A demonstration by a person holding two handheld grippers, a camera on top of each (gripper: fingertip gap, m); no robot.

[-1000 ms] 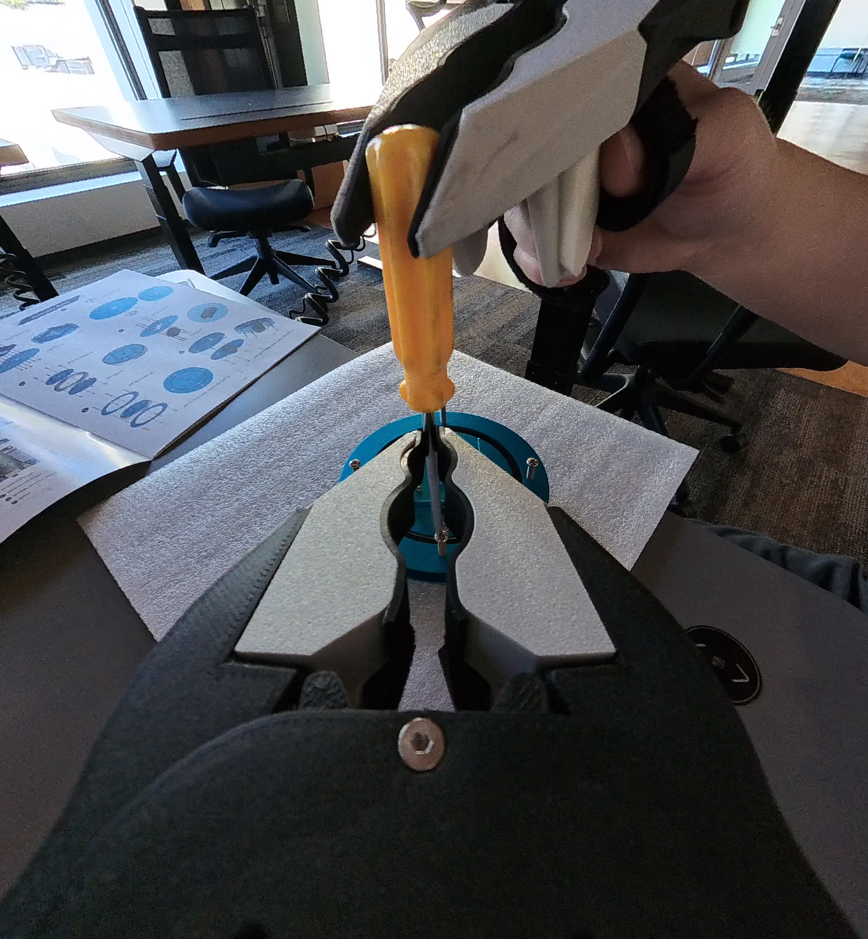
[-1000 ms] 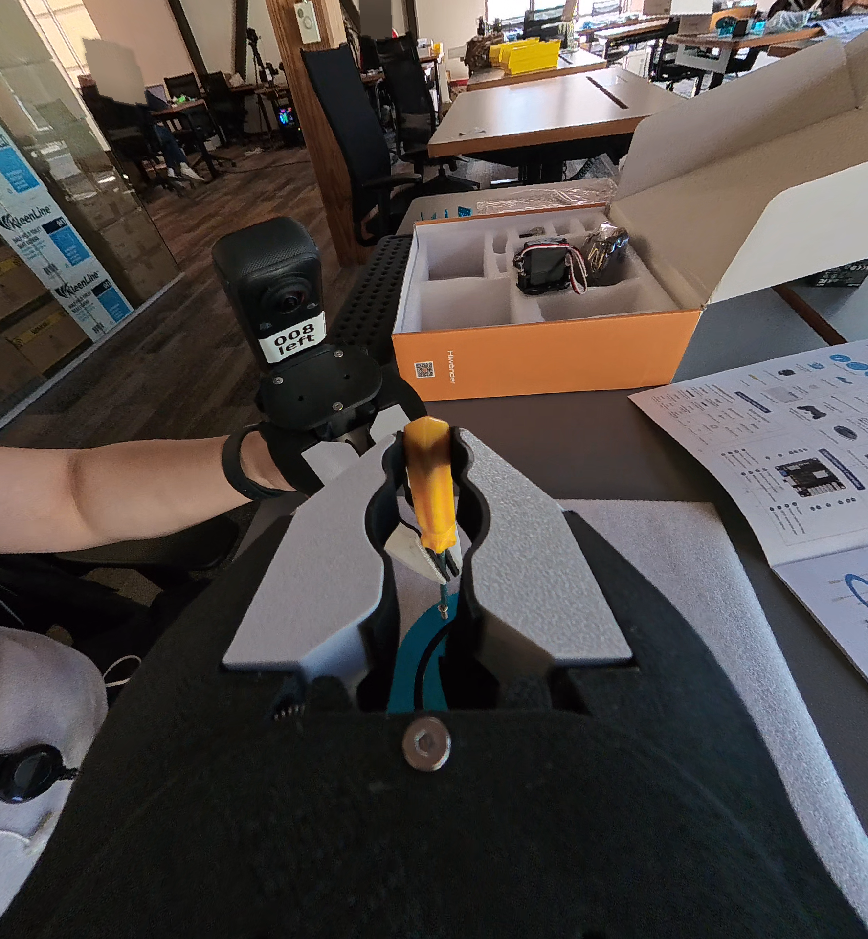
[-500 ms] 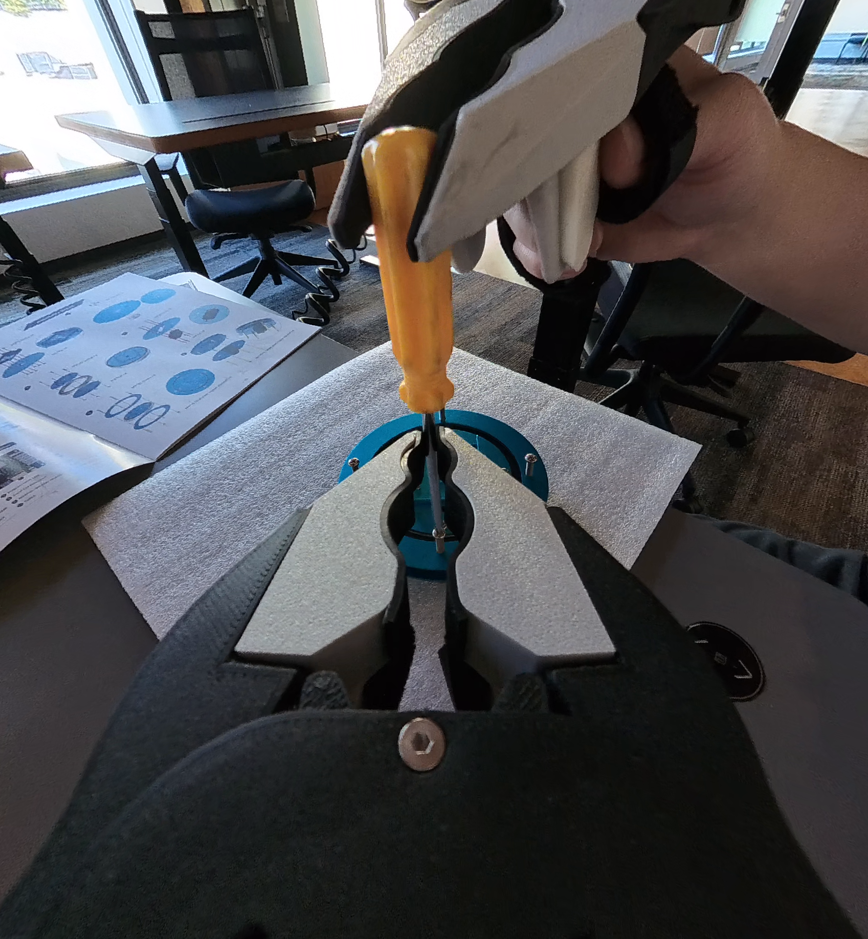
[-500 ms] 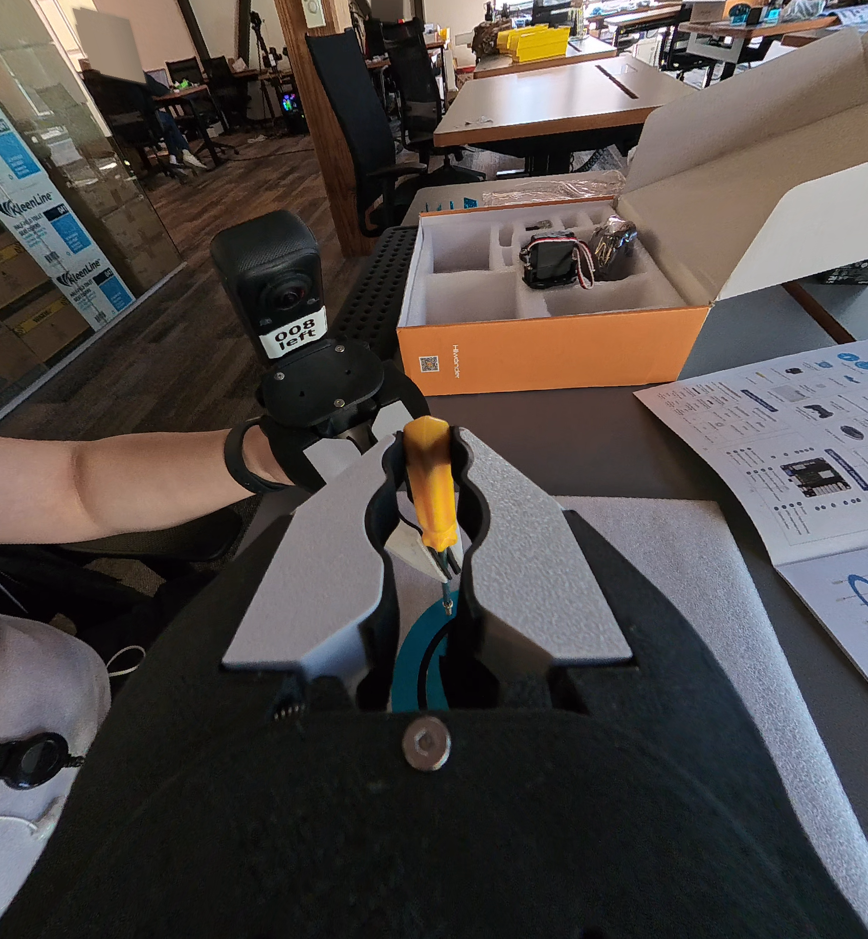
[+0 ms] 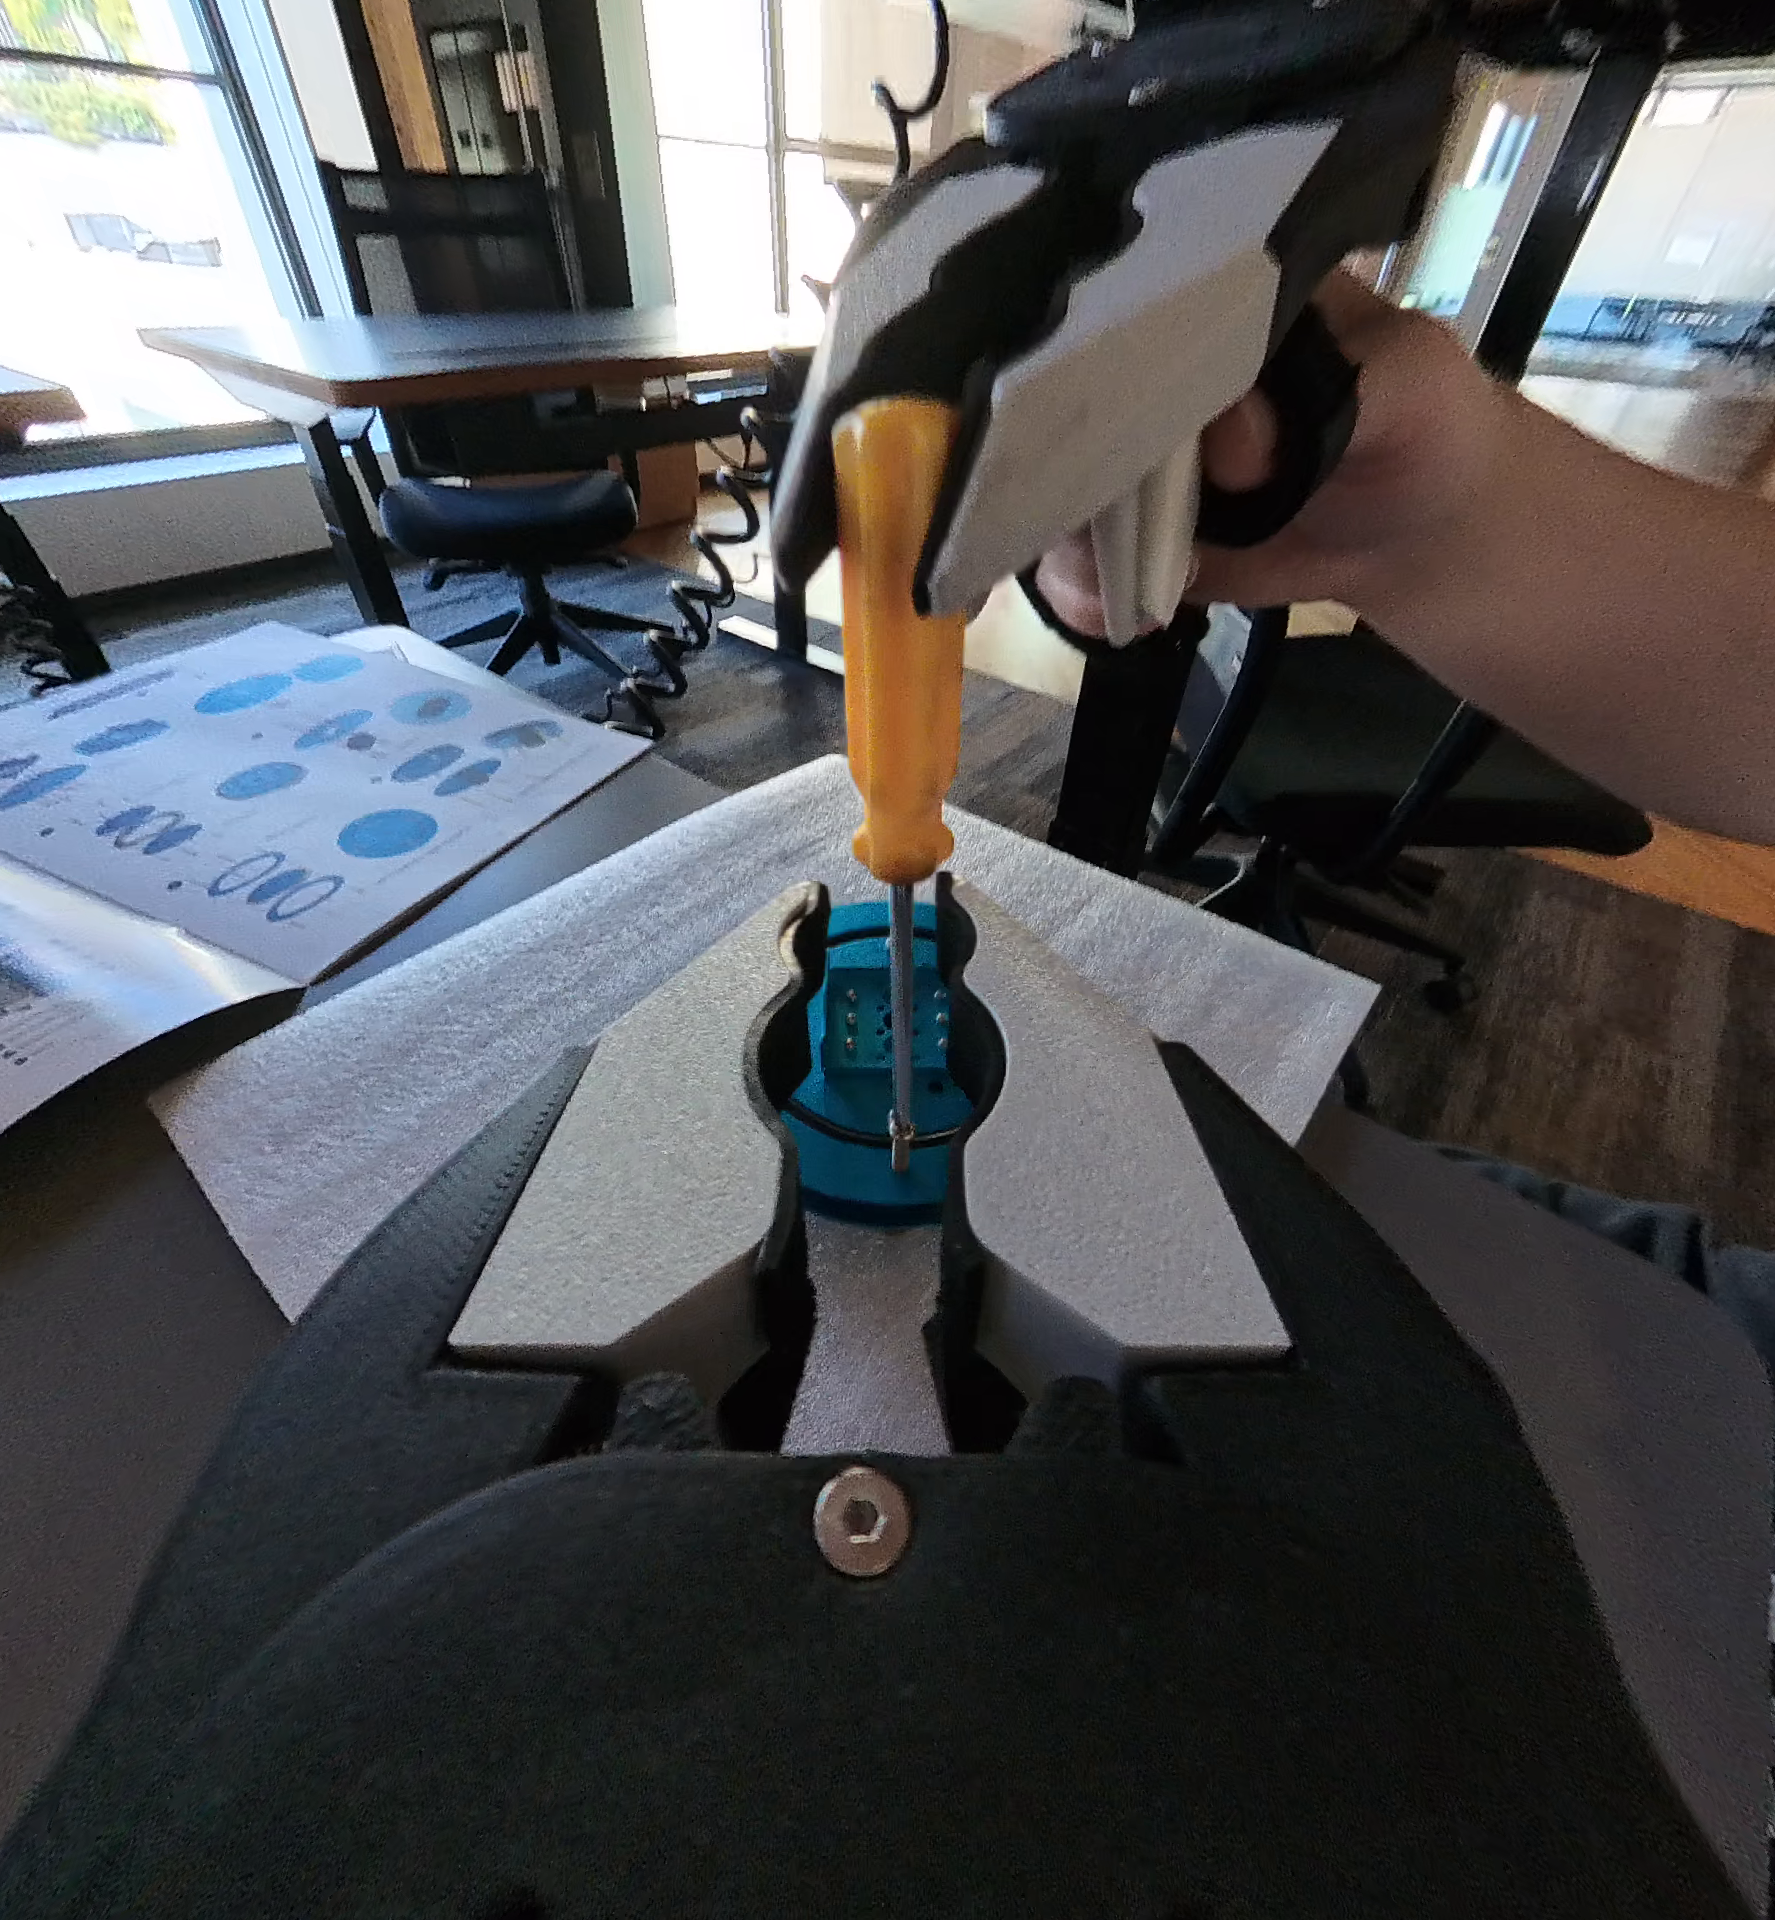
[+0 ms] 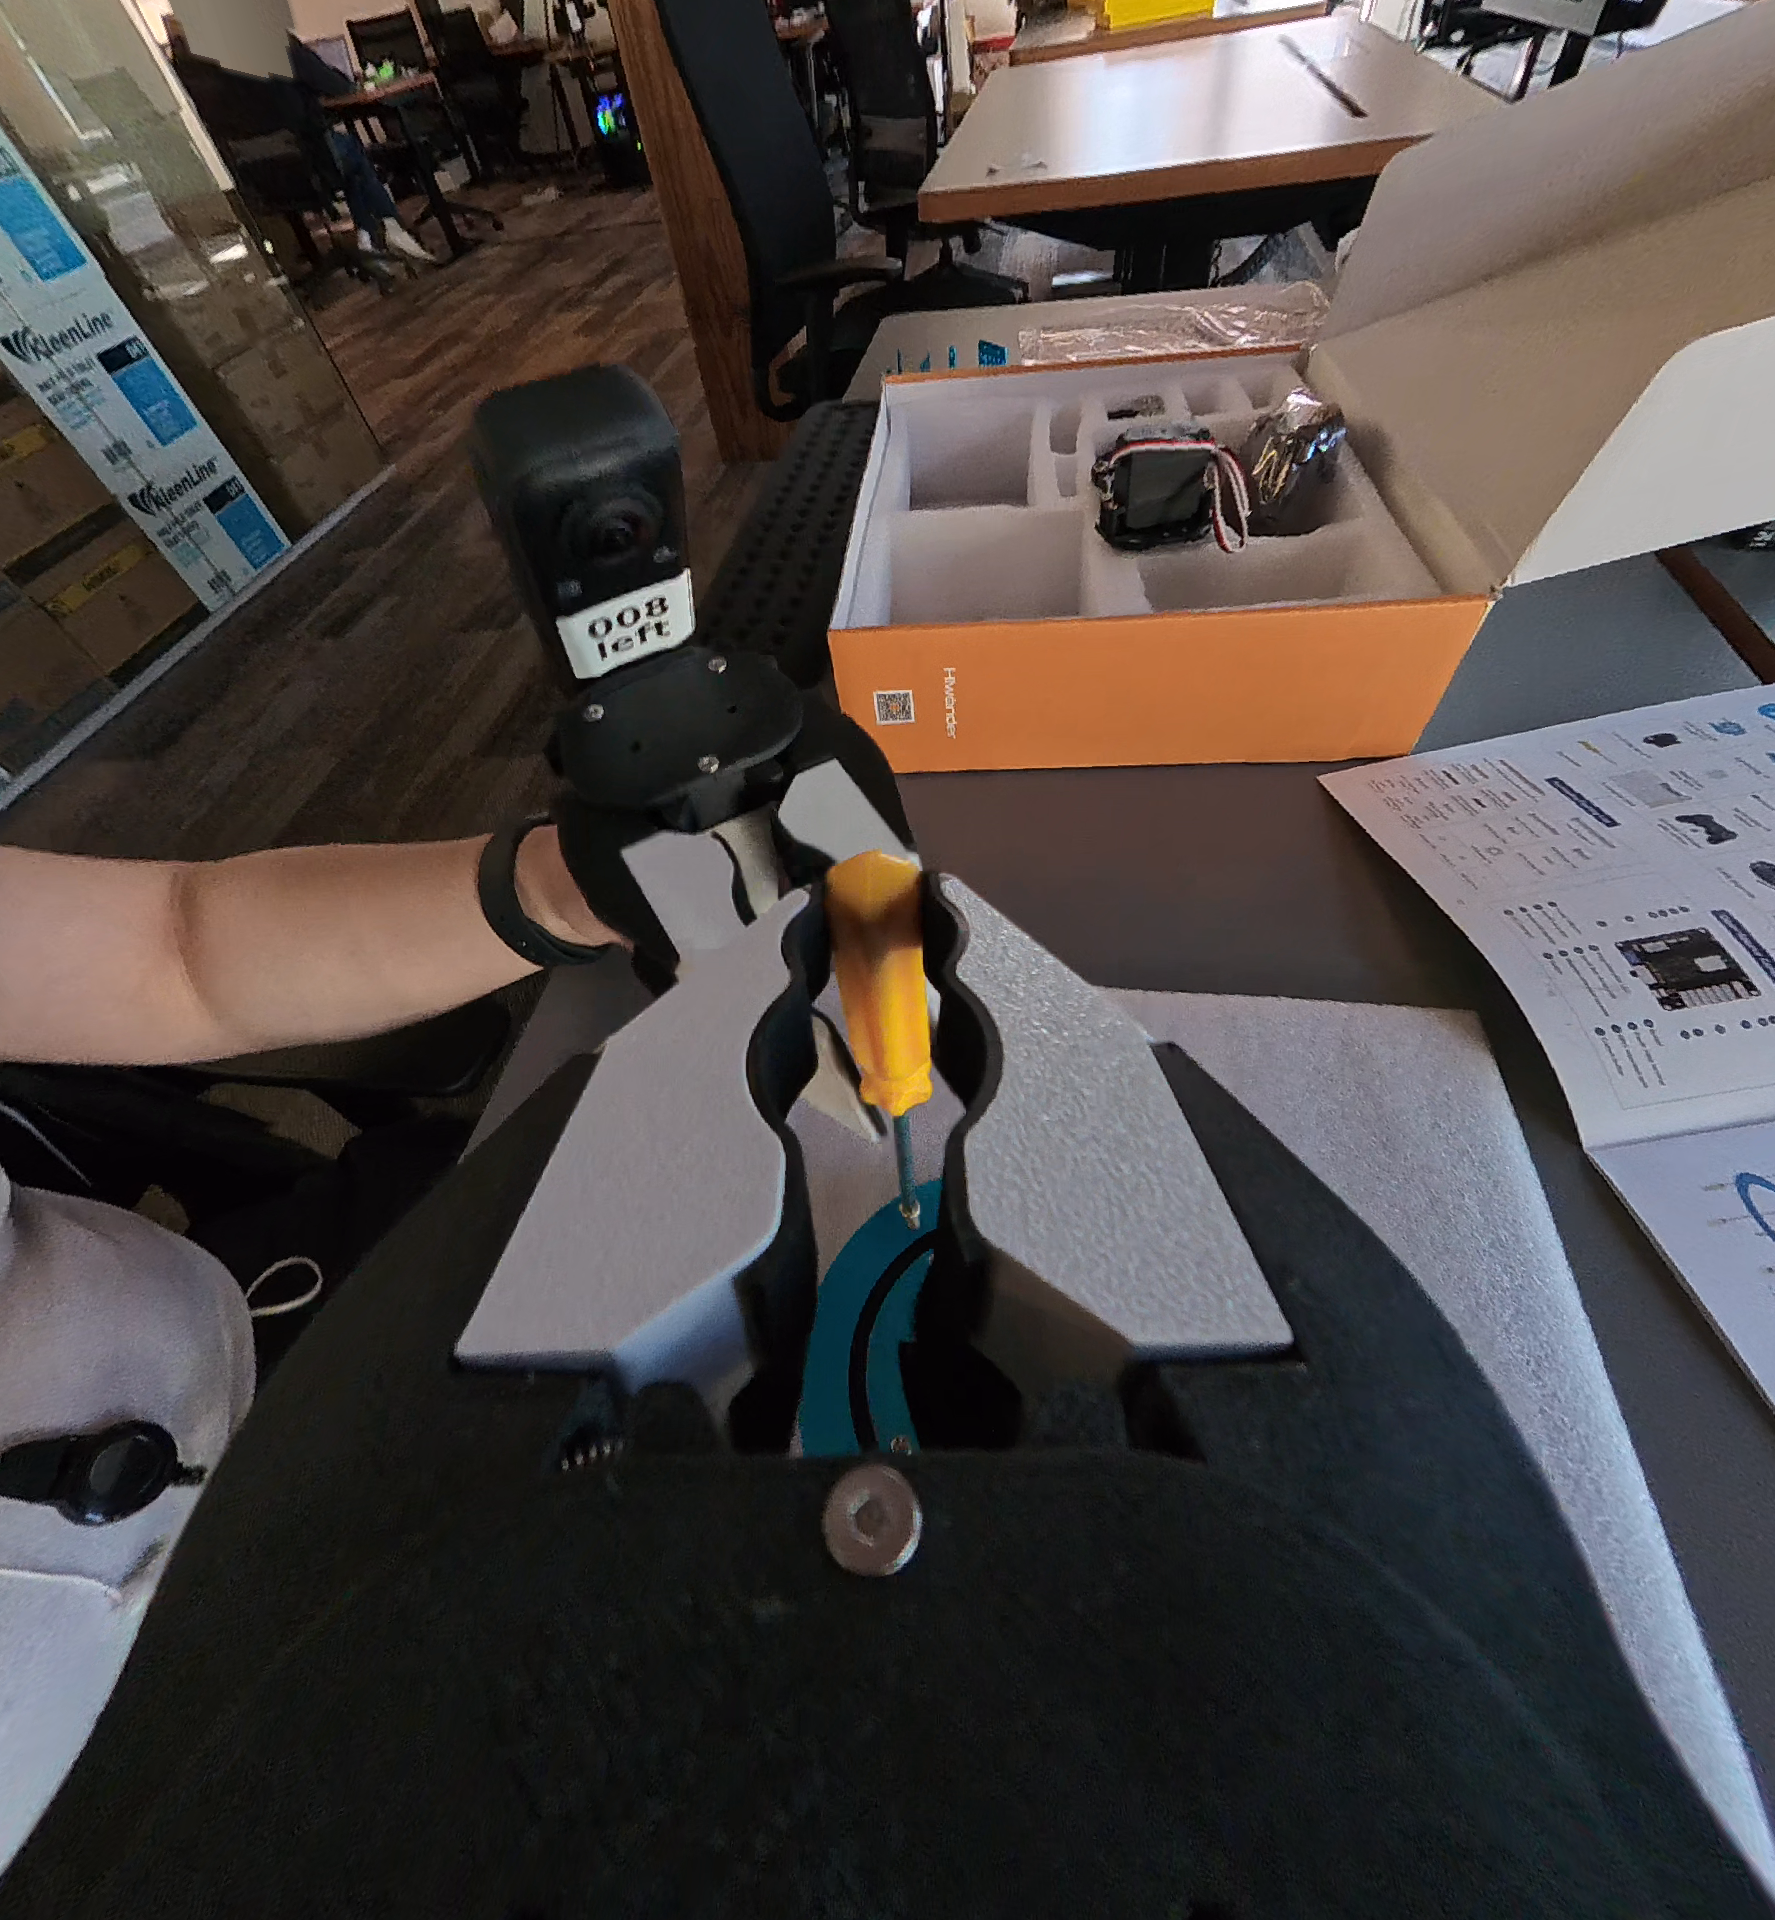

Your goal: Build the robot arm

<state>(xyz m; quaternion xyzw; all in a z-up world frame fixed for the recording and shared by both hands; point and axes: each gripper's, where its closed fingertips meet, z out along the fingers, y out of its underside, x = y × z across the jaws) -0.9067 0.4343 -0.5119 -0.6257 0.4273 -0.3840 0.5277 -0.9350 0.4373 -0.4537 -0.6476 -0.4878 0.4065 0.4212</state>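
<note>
A blue round metal part (image 5: 862, 1174) with a raised, hole-drilled block in its middle lies on a white foam sheet (image 5: 447, 1039). My left gripper (image 5: 875, 904) reaches over it, jaws a little apart on either side of the block; I cannot tell if they touch it. My right gripper (image 6: 872, 894) is shut on the orange handle of a screwdriver (image 5: 898, 644), held upright. Its thin shaft passes between the left fingers, and a small screw on its tip (image 5: 898, 1148) sits at the part's near rim. In the right wrist view the part (image 6: 852, 1340) shows between my fingers.
An open orange box (image 6: 1153, 707) with foam compartments and small parts stands at the table's back. An open booklet (image 6: 1641, 935) lies beside the foam; it also shows in the left wrist view (image 5: 239, 790). A person's forearm (image 5: 1589, 675) holds the right gripper. Chairs and desks stand beyond. Left tips to right tips: about 6 cm.
My left gripper has moved forward over the blue part and its jaws have parted a little. The screwdriver stays upright in the right gripper, its tip in about the same place.
</note>
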